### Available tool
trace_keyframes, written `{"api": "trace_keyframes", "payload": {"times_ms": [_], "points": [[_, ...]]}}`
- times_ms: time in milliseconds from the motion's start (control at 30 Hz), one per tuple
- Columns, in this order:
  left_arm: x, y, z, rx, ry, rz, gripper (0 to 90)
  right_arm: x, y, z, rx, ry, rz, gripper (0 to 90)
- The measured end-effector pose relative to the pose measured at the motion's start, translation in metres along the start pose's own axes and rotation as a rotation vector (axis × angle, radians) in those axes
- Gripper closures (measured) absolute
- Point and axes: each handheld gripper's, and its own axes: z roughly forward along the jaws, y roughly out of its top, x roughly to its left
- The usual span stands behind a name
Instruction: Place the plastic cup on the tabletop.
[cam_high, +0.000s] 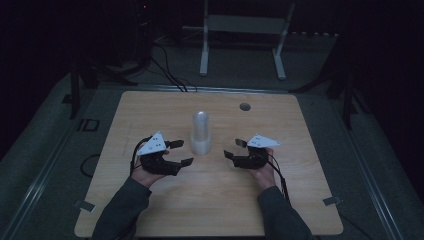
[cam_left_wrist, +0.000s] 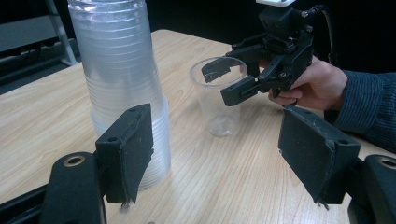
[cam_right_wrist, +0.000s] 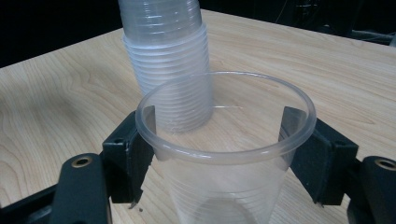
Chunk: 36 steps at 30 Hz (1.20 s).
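A tall stack of clear plastic cups (cam_high: 201, 132) stands upside down in the middle of the wooden table (cam_high: 290, 205). In the left gripper view the stack (cam_left_wrist: 121, 70) rises just beyond the left jaw. My left gripper (cam_high: 185, 152) (cam_left_wrist: 215, 158) is open and empty, pointing toward the stack from its left. A single clear cup (cam_left_wrist: 218, 100) (cam_right_wrist: 224, 154) stands upright on the table to the right of the stack. My right gripper (cam_high: 231, 148) (cam_left_wrist: 215, 86) (cam_right_wrist: 217, 154) is open with its jaws on either side of that cup, close to its rim.
A small round hole (cam_high: 244, 106) sits in the table's far side. Behind the table stands a white frame (cam_high: 245, 30), and cables (cam_high: 170, 75) lie on the dark floor. Bare tabletop stretches in front of both hands.
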Motion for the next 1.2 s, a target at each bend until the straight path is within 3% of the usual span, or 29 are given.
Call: {"api": "trace_keyframes", "payload": {"times_ms": [533,867,1200], "points": [[0.0003,0.0003,-0.0012,-0.002,0.002,0.001,26.5,0.0023,-0.0021,-0.0031,0.018,0.006,-0.005,24.2],[0.0001,0.0002,-0.0009,-0.001,0.001,-0.001,26.5,0.0037,-0.0058,-0.0071,0.054,0.004,-0.006,15.2],[0.0002,0.0000,-0.0009,-0.001,0.001,-0.002,26.5,0.0058,-0.0089,-0.0075,0.084,0.017,-0.011,13.3]]}}
